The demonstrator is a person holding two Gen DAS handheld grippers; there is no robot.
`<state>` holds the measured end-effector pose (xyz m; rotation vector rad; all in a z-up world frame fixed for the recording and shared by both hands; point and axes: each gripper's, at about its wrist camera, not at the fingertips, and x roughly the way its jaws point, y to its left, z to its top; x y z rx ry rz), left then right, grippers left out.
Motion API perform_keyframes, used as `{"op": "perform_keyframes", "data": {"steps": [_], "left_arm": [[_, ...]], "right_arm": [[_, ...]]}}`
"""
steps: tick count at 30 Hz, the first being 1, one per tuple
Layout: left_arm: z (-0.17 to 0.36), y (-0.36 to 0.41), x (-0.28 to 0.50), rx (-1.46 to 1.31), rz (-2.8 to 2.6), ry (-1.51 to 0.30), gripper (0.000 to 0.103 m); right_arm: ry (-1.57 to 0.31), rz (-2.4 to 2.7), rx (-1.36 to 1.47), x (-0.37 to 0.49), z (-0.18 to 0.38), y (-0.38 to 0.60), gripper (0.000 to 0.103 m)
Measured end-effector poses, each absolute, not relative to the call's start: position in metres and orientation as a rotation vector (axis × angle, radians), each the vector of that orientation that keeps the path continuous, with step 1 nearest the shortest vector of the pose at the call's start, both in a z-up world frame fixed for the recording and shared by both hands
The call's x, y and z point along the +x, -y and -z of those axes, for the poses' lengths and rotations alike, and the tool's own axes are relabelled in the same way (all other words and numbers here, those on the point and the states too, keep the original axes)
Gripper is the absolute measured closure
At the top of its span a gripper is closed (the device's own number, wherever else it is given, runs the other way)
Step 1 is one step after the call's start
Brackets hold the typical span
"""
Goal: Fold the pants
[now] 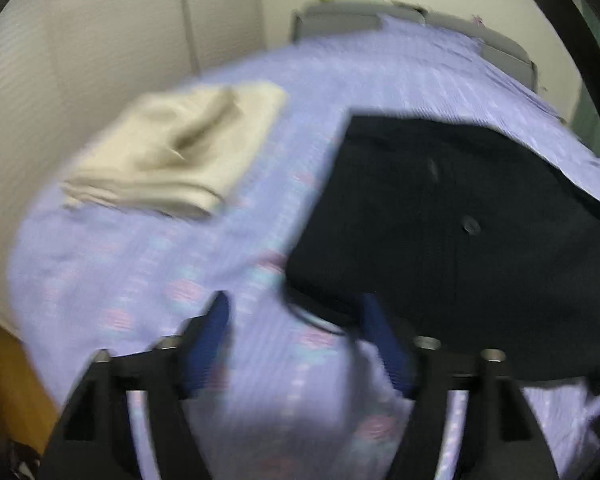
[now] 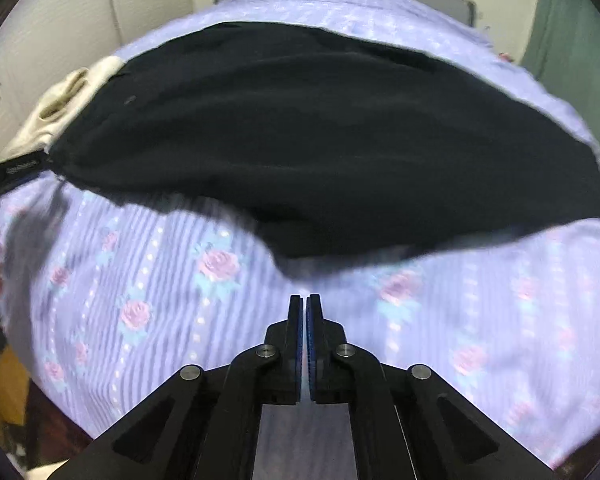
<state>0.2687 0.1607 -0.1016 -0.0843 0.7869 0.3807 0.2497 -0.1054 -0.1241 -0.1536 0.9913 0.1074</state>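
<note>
The dark pants [image 2: 320, 140] lie spread across the middle of the bed [image 2: 480, 320], a long flat band in the right wrist view; in the left wrist view they fill the right half of the frame, with a button showing near centre right. They look laid out flat so that a fold can be made over them. The left tool [image 1: 296, 312] has its blue-padded jaws spread, with only a thin dark edge or cord of the pants between them and nothing pinched, probably to take hold there. The right tool [image 2: 304, 308] is pressed together on nothing, just below the pants' lower edge. A folded cream cloth [image 1: 180, 148] sits apart at upper left, seemingly already done. Both views are blurred; the pants' ends run out of frame, so waist and hems are hard to tell.
</note>
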Motion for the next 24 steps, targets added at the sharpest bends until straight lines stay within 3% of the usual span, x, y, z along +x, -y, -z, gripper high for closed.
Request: {"op": "perform_keyframes", "data": {"steps": [1, 3, 4, 8, 14, 17, 19, 24], "left_arm": [[0.088, -0.158, 0.261, -0.065, -0.355, -0.738, 0.026], [0.071, -0.154, 0.258, -0.03, -0.281, -0.699, 0.023], [0.062, -0.15, 0.26, -0.013, -0.234, -0.684, 0.023], [0.031, -0.137, 0.286, 0.005, 0.016, -0.644, 0.023], [0.007, -0.086, 0.359, 0.215, 0.23, -0.616, 0.024], [0.012, -0.062, 0.409, 0.265, 0.283, -0.696, 0.024], [0.023, -0.054, 0.454, 0.279, 0.319, -0.781, 0.03], [0.035, -0.029, 0.5, 0.378, 0.38, -0.834, 0.033]], "right_arm": [[-0.955, -0.106, -0.151, 0.244, 0.113, 0.107, 0.071], [-0.849, -0.131, -0.129, 0.24, 0.087, 0.111, 0.051], [-0.802, -0.134, -0.139, 0.243, 0.077, 0.113, 0.049], [-0.669, -0.164, -0.249, 0.279, 0.035, 0.123, 0.049], [-0.636, -0.281, -0.405, 0.367, 0.008, 0.133, 0.049], [-0.718, -0.317, -0.424, 0.42, 0.013, 0.146, 0.049], [-0.828, -0.353, -0.413, 0.46, 0.024, 0.155, 0.05], [-0.906, -0.418, -0.421, 0.523, 0.041, 0.168, 0.05]]}}
